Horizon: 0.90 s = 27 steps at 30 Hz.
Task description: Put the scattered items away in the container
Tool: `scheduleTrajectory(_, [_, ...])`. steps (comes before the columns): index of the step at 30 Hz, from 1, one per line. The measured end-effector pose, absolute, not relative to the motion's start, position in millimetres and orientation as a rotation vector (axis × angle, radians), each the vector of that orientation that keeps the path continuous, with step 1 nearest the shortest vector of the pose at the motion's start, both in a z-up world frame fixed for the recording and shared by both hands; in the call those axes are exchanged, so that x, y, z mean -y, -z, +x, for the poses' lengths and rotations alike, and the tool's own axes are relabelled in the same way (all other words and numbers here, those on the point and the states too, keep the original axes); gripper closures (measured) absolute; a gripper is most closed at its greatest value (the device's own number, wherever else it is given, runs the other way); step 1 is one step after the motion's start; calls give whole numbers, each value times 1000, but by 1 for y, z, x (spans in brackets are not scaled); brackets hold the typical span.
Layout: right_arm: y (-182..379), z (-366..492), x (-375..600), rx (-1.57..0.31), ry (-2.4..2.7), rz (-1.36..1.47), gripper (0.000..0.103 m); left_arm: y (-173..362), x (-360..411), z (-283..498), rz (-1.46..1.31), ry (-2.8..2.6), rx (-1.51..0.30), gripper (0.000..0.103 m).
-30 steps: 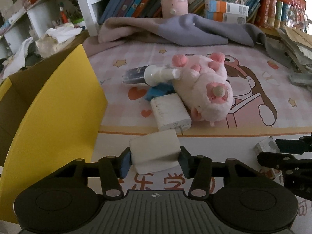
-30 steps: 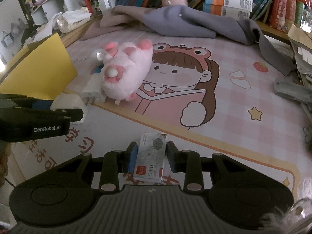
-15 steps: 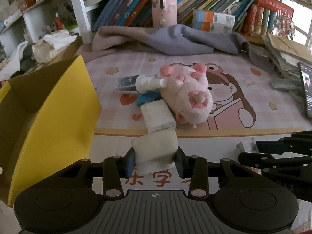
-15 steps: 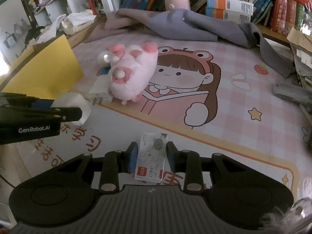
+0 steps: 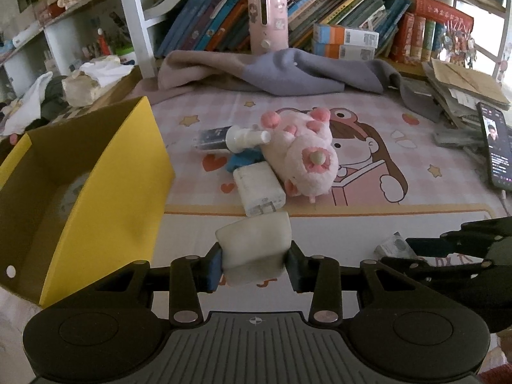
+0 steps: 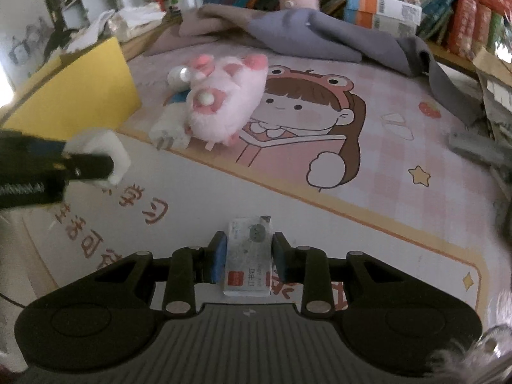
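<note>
My left gripper [image 5: 254,264] is shut on a white soft block [image 5: 254,246] and holds it above the mat, right of the open yellow box [image 5: 80,192]. The block also shows in the right wrist view [image 6: 102,153]. My right gripper [image 6: 248,260] is shut on a small staples box [image 6: 249,260], also seen in the left wrist view [image 5: 393,246]. On the mat lie a pink plush toy [image 5: 304,153], a white charger [image 5: 258,188], a white spray bottle [image 5: 243,137] and a blue item [image 5: 241,161].
A grey and beige blanket [image 5: 272,70] lies behind the mat, with a row of books [image 5: 320,28] behind it. A phone [image 5: 494,147] and stacked papers [image 5: 464,86] are at the right. Shelves with clutter stand at the left.
Both grippers have risen and pulled back from the mat with their items. The left gripper's block is higher, and more of the yellow box's inside shows.
</note>
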State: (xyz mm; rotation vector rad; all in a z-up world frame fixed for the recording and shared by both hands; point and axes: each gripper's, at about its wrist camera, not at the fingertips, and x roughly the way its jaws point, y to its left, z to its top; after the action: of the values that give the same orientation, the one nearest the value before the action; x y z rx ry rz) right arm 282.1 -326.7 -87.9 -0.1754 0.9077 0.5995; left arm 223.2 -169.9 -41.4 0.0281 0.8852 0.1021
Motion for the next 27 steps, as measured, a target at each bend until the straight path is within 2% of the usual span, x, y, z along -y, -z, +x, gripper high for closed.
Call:
scheduleTrajectory(5, [89, 275, 323, -876, -608, -243, 74, 40, 171, 219, 32, -98, -887, 65])
scheduleTrajectory(27, [40, 250, 343, -813, -615, -104, 75, 3, 179, 185, 65, 5, -813, 66])
